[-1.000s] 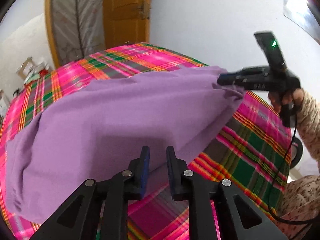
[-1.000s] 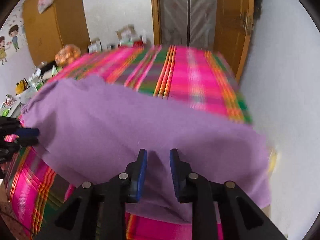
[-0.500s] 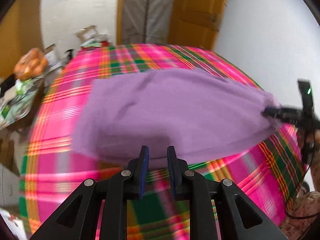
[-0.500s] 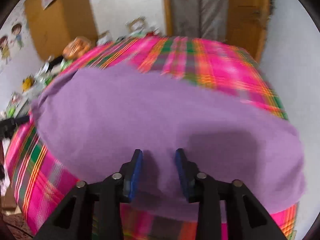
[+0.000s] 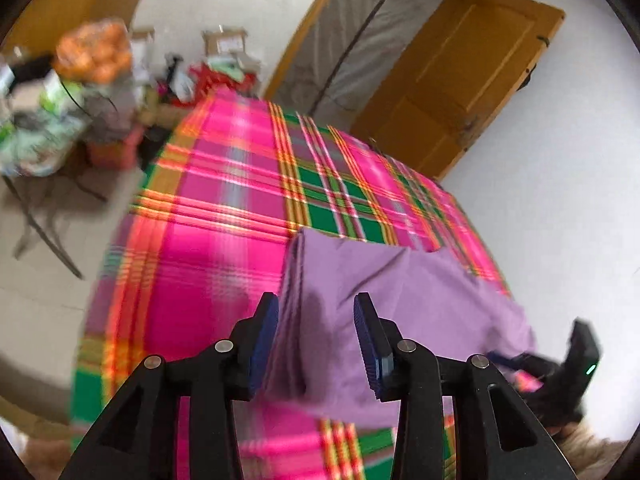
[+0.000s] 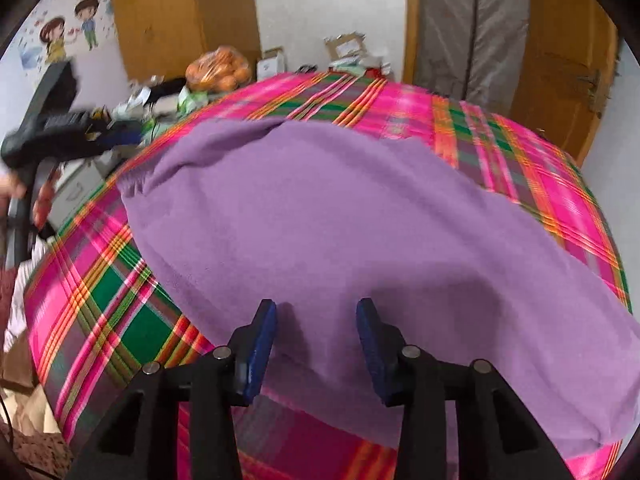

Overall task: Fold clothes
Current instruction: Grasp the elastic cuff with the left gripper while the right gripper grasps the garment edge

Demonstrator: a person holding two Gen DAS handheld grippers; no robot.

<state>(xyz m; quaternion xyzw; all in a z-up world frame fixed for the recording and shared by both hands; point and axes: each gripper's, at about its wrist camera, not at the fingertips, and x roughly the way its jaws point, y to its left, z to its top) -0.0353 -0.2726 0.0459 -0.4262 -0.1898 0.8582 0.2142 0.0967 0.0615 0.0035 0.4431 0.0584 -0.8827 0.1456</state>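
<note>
A purple fleece cloth lies folded on the pink and green plaid bedspread, its stacked edge between the left gripper fingers. Both it and the right gripper stand wide, holding nothing. Bare bedspread stretches leftward and beyond.

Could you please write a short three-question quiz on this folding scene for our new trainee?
1. True or false: both the left hand-held gripper and the right hand-held gripper have their fingers spread open.
2. What colour is the garment lying on the plaid bedcover?
A. purple
B. white
C. black
3. Fill in: in the right wrist view, a bag of ____ fruit sits beyond the bed's far edge.

Key: 1 true; 2 A; 3 orange.
</note>
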